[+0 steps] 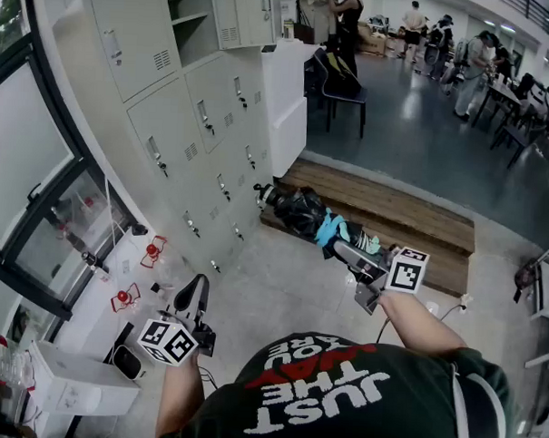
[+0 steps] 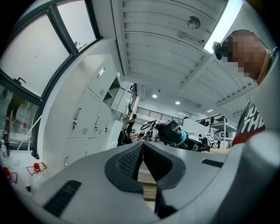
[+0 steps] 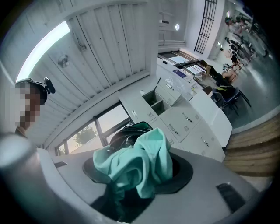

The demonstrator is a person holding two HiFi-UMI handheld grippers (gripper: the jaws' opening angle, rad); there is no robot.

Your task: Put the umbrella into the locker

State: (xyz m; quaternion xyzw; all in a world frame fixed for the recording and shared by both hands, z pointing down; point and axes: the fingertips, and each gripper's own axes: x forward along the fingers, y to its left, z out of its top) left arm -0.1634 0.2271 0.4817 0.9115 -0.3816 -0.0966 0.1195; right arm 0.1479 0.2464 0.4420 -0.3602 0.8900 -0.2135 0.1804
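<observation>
My right gripper [image 1: 344, 247] grasps the folded black-and-teal umbrella [image 1: 300, 212] at head-view centre, well apart from the open locker compartment [image 1: 192, 21] at upper left, and my left gripper [image 1: 194, 303] is clenched empty; loose fabric may snag the compartment's edge, and only the right gripper view shows its teal cloth [image 3: 142, 164] bunched between the jaws.

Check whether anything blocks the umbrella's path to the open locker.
Nothing visible. The umbrella, clamped in the right gripper, is in open air before the lockers; the open compartment is higher up the bank. The left gripper sits low, aside.
</observation>
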